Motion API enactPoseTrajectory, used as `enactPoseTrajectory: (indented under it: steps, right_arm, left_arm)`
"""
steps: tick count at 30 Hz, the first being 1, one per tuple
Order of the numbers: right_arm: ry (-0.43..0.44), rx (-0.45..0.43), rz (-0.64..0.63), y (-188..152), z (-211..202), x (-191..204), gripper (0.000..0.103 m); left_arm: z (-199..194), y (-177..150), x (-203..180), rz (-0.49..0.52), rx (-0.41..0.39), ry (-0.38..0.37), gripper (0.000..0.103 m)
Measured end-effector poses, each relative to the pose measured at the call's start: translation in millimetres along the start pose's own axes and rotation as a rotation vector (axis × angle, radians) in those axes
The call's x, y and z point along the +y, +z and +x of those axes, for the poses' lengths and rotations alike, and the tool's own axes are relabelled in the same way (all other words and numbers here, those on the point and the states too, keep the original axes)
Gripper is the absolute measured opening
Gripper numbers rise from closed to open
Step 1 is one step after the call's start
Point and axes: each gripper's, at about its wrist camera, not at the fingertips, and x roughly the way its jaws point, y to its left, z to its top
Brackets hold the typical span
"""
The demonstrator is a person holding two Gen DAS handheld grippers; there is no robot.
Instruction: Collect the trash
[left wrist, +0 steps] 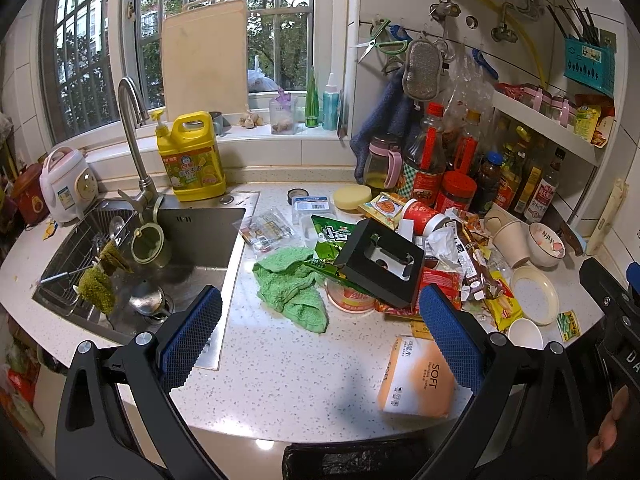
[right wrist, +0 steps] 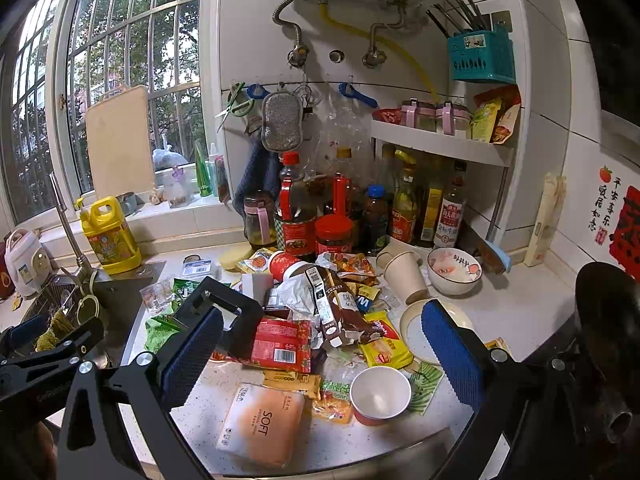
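Both grippers hang over the speckled counter (left wrist: 280, 360) with their blue pads spread wide, and neither one holds anything. The left gripper (left wrist: 320, 340) is above a bare part of the counter, between the sink (left wrist: 192, 240) and the trash pile (left wrist: 448, 256). The pile lies ahead of it and to its right: wrappers, crumpled paper and a black box (left wrist: 380, 264) that leans on a green snack bag (left wrist: 328, 236). A green cloth (left wrist: 292, 288) lies just in front of its fingers, and the orange tissue pack (left wrist: 416, 380) lies close beside its right finger.

The right gripper (right wrist: 324, 344) is directly over the pile (right wrist: 320, 304). Between its pads lie a red packet (right wrist: 280, 344), a brown wrapper (right wrist: 336, 312) and a yellow packet (right wrist: 384, 344). A small paper cup (right wrist: 380, 394) and the tissue pack (right wrist: 260, 424) lie nearer to the camera, below the pads. Behind the pile stand sauce bottles (right wrist: 296, 216) along the wall.
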Motion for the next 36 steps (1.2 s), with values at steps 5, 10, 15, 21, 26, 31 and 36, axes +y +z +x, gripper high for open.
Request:
enactPoseTrajectory:
  steps: [5,10,15,21,26,31,36]
  right_arm:
    - [0.001,0.001,0.002,0,0,0,0.098]
    - [0.003,0.001,0.003,-1,0,-1,0.098]
    - [0.002,0.002,0.002,-1,0,0,0.098]
    - [0.002,0.002,0.004,-3,1,-1,0.098]
    - [0.001,0.003,0.004,-5,2,0,0.098]
    - [-0.003,0.023,0.011,-11,9,-4,0.098]
    - [-0.002,0.056,0.054,-21,20,-16,0.098]
  left_arm:
    - [0,0,0,-0.001,0.001,-0.001,0.096]
    - [0,-1,1,-0.004,0.004,0.000,0.097]
    - [0,-2,3,-0.004,0.003,0.001,0.097]
    - [0,-3,4,-0.006,0.004,0.004,0.097]
    - [2,-3,5,0.001,0.009,-0.003,0.096]
    - [16,-7,6,-0.008,0.072,-0.046,0.097]
    - [47,-24,10,-0.047,0.221,-0.104,0.097]
